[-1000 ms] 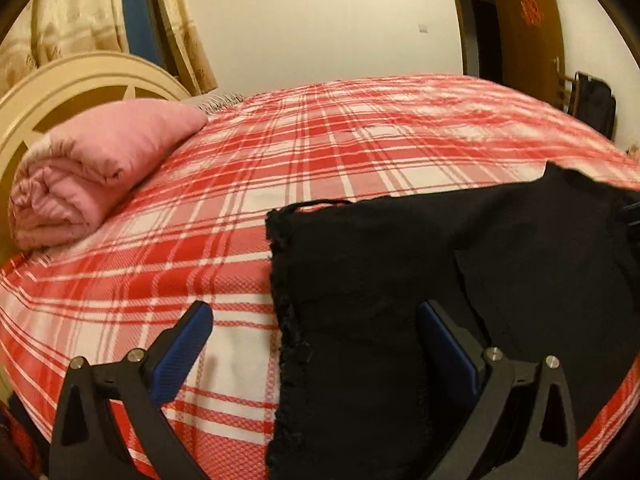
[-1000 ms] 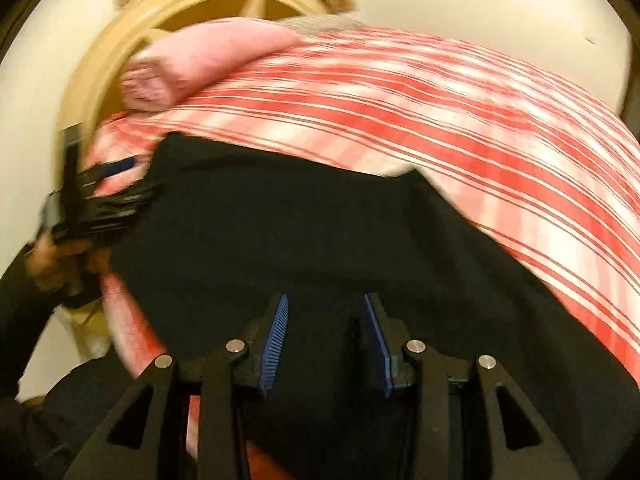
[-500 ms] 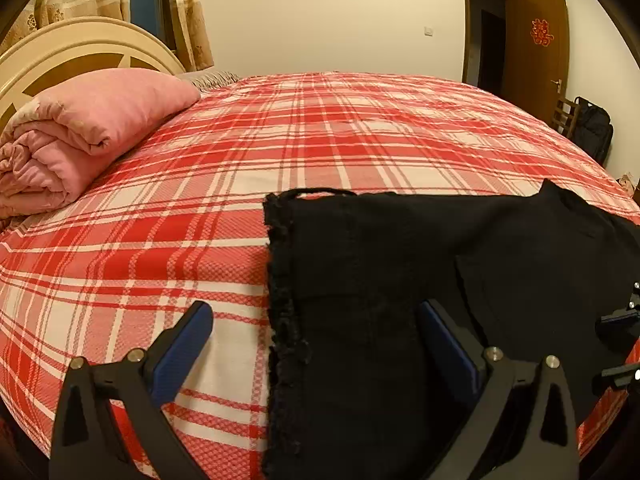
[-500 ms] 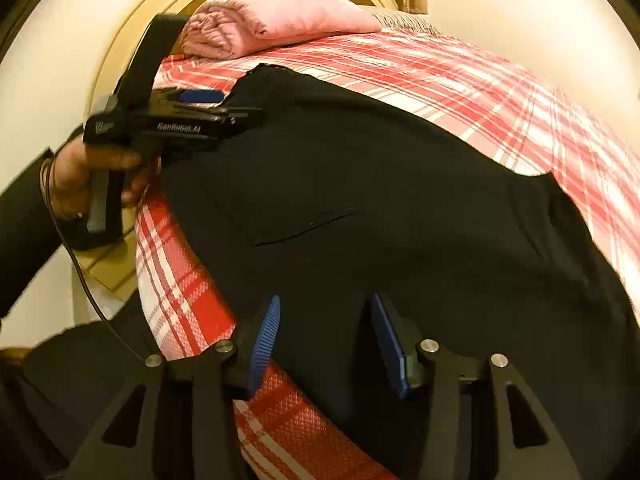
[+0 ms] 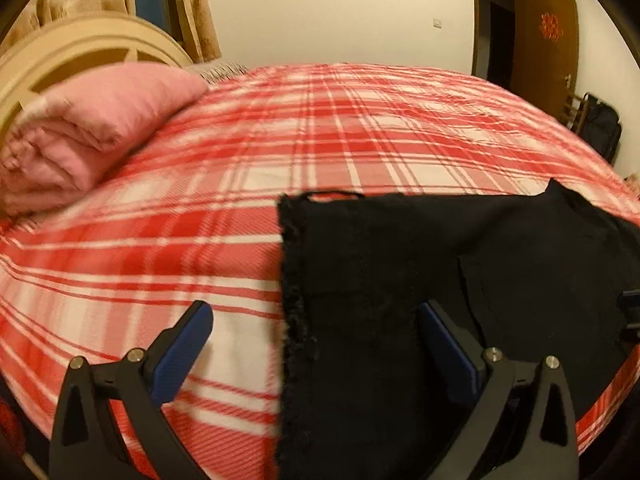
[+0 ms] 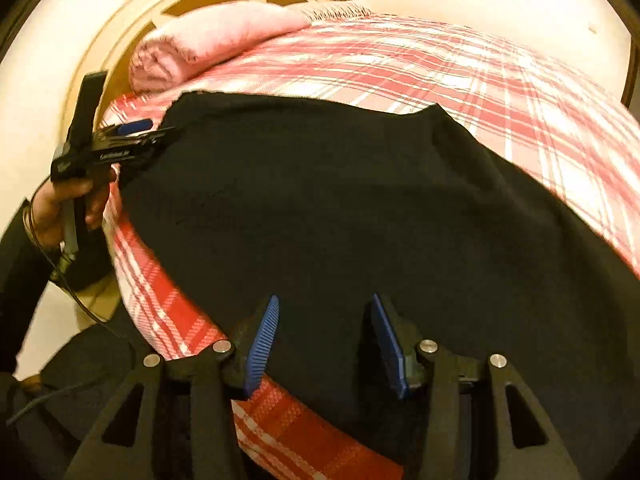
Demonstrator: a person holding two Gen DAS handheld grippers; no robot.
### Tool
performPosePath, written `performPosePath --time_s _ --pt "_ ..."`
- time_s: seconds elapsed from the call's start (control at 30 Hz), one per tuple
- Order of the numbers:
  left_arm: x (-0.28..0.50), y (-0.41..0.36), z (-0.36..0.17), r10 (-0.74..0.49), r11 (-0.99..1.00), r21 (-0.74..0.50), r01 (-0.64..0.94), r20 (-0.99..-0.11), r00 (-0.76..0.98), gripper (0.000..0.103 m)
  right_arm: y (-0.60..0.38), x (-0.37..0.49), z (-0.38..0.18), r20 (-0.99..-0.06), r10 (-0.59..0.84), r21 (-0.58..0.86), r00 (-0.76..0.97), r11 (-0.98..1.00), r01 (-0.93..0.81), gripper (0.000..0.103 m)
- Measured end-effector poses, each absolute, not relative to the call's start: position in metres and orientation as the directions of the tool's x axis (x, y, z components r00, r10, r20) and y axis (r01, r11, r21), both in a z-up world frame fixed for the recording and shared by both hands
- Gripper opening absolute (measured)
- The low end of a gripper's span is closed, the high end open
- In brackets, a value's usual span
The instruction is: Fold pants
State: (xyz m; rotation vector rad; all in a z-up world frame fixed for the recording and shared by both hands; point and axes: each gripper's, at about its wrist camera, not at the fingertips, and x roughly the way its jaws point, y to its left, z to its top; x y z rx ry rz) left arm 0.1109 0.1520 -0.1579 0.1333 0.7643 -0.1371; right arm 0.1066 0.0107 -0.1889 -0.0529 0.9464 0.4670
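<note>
Left wrist view looks across a bed (image 5: 320, 128) with a red and white check cover. Black pants (image 5: 460, 280) lie flat on the near right part of the bed. Their frayed edge runs down the middle of the picture. The left gripper (image 5: 316, 332) is spread wide, one blue finger (image 5: 180, 354) over the bare cover and the other over the pants. It holds nothing. A folded pink blanket (image 5: 92, 132) sits by the cream headboard (image 5: 80, 52) at the far left. The right side of the pants is cut off by the picture edge, and a small dark bit with blue there is too little to make out. The cover looks blurry.

Right wrist view shows the pants (image 6: 340, 220) filling most of the picture and hanging over the bed's near edge. The right gripper (image 6: 324, 340) is partly open, with black cloth between its fingers, but they do not pinch it. A hand (image 6: 68, 204) at the left holds the left gripper (image 6: 144, 136) next to the pants' corner. The pants are so dark that folds and seams are hard to see. The lower part of the pants is hidden behind the gripper.
</note>
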Motion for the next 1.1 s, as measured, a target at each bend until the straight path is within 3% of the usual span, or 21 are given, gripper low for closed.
performPosePath --time_s 0.17,0.4,0.77,0.93,1.1 --pt "0.073 0.155 -0.121 0.025 0.984 0.155 0.084 -0.593 0.805 0.103 0.014 0.108 -0.184 -0.775 0.361 0.136 0.519 0.897 -0.421 0.05" --pt "0.06 0.104 -0.082 -0.053 0.969 0.182 0.169 -0.515 0.856 0.103 -0.077 0.098 -0.152 -0.713 0.268 0.116 0.648 0.956 -0.268 0.05" --pt "0.065 -0.048 -0.113 -0.315 0.845 0.167 0.507 -0.61 0.727 0.103 -0.338 0.024 -0.135 -0.731 -0.029 0.202 0.682 0.945 0.256 0.05" --pt "0.07 -0.091 -0.126 -0.351 0.813 0.137 0.565 -0.659 0.665 0.103 -0.443 -0.009 -0.141 -0.771 -0.181 0.172 0.611 0.864 0.473 0.05" --pt "0.071 -0.109 -0.139 -0.33 0.809 0.146 0.569 -0.689 0.645 0.103 -0.519 -0.032 -0.161 -0.803 -0.191 0.215 0.565 0.791 0.573 0.05"
